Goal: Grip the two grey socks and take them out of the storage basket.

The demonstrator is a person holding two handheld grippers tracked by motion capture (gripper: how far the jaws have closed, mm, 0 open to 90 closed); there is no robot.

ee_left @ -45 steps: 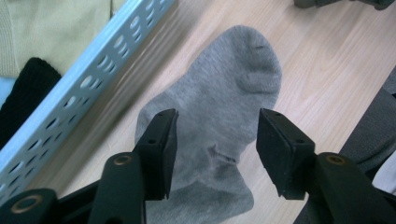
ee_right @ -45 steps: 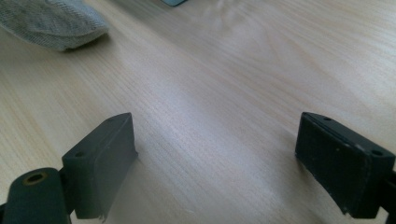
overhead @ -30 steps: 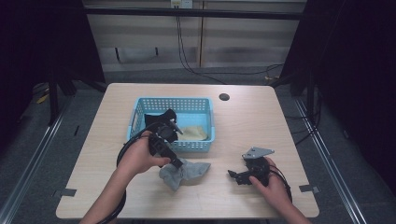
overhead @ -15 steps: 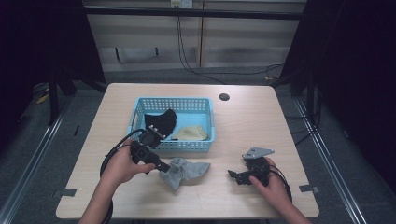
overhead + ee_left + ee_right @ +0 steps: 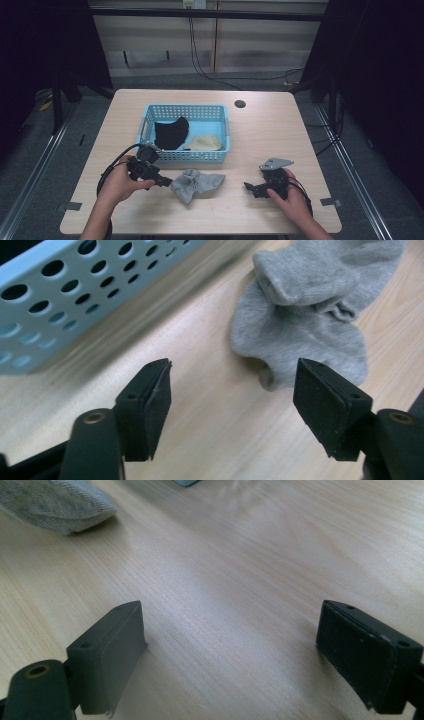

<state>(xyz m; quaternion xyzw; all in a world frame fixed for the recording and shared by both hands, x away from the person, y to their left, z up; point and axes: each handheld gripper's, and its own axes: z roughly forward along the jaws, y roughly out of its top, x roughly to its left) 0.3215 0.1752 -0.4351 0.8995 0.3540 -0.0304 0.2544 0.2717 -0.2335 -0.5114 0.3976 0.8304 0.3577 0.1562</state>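
A grey sock [image 5: 196, 183] lies crumpled on the wooden table [image 5: 280, 132] in front of a light blue basket [image 5: 182, 156]. Inside the basket are a black sock [image 5: 171, 133] and a cream sock [image 5: 204, 143]. My left gripper [image 5: 165, 181] is low over the table, just left of the grey sock. In the left gripper view the left gripper [image 5: 235, 369] is open; its jaws have just been opening with nothing between them, and the grey sock [image 5: 305, 325] lies just ahead. My right gripper [image 5: 251, 189] rests open on the table to the sock's right, and the right gripper [image 5: 232, 617] has only bare wood between its jaws.
The basket's perforated wall [image 5: 60, 295] runs close along the left gripper's left side. A round dark hole [image 5: 240, 104] sits in the table's far right part. The grey sock's edge [image 5: 55, 502] is far off in the right gripper view. Dark floor and rails surround the table.
My left hand has drawn back from the basket toward the near left and sunk to the table beside the grey sock. The black sock stays in the basket. The right hand has not moved.
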